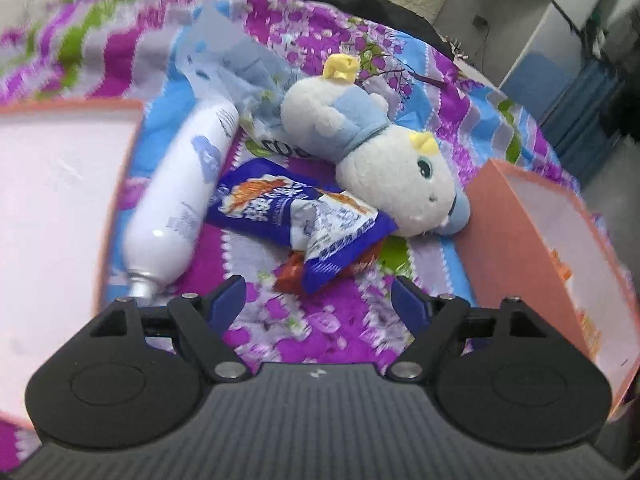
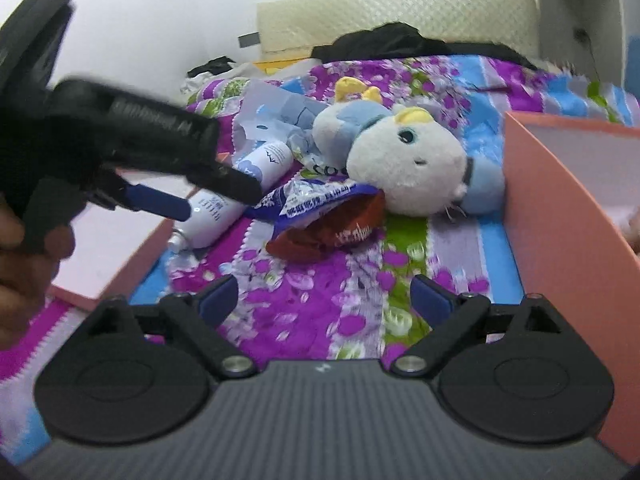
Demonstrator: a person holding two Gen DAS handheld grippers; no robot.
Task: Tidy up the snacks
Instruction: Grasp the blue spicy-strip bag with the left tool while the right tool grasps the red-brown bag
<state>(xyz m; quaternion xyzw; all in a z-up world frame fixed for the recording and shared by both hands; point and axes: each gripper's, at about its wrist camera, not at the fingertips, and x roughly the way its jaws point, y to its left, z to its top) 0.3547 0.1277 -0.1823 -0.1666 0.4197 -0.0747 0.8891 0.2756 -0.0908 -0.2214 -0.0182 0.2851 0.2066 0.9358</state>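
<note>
Both sets of jaws spread wide, holding nothing. Purple snack bag (image 1: 296,216) lying on bed, partly under plush toy (image 1: 384,160), over red packet (image 2: 332,232). Risk: snagging toy or both packets together.

Crinkled purple-and-white foil snack packet (image 1: 296,216), lying flat just ahead of the left gripper's (image 1: 318,296) spread fingertips, overlapping a red-brown foil snack wrapper (image 1: 292,274) tucked beneath its near end. Pale blue crumpled plastic snack bag (image 1: 236,64) farther ahead, partly under other items. Salmon-pink open cardboard box (image 1: 516,240) to the gripper's right.
</note>
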